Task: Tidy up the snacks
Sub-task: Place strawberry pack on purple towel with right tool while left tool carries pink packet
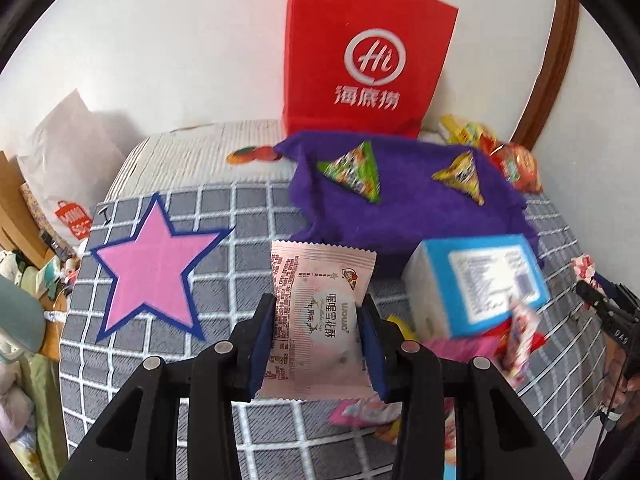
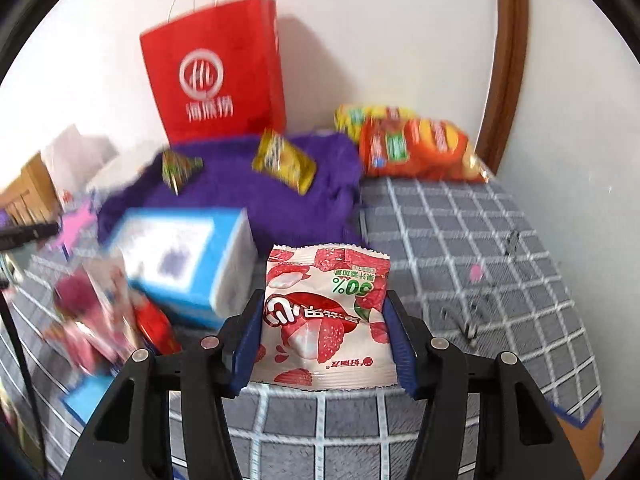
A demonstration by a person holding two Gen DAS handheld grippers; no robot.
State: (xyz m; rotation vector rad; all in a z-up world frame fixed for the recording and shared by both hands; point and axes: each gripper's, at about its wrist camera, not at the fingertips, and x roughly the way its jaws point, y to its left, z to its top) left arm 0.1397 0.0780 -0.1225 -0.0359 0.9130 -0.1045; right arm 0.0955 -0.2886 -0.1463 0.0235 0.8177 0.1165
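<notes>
**Two packets up at once, fingers crossed**

My left hand-held gripper [image 1: 320, 344] is clamped on the pale pink snack packet [image 1: 320, 316], and the right hand-held gripper [image 2: 325, 340] is pinching the strawberry packet [image 2: 326, 316] by its sides. Both packets are off the checked cloth [image 2: 480, 248], near the blue box [image 1: 480, 280]. My worry is that these wrappers are slick and puffy, so a quick swing toward the purple cloth [image 1: 400, 216] could let one slide out.
</notes>
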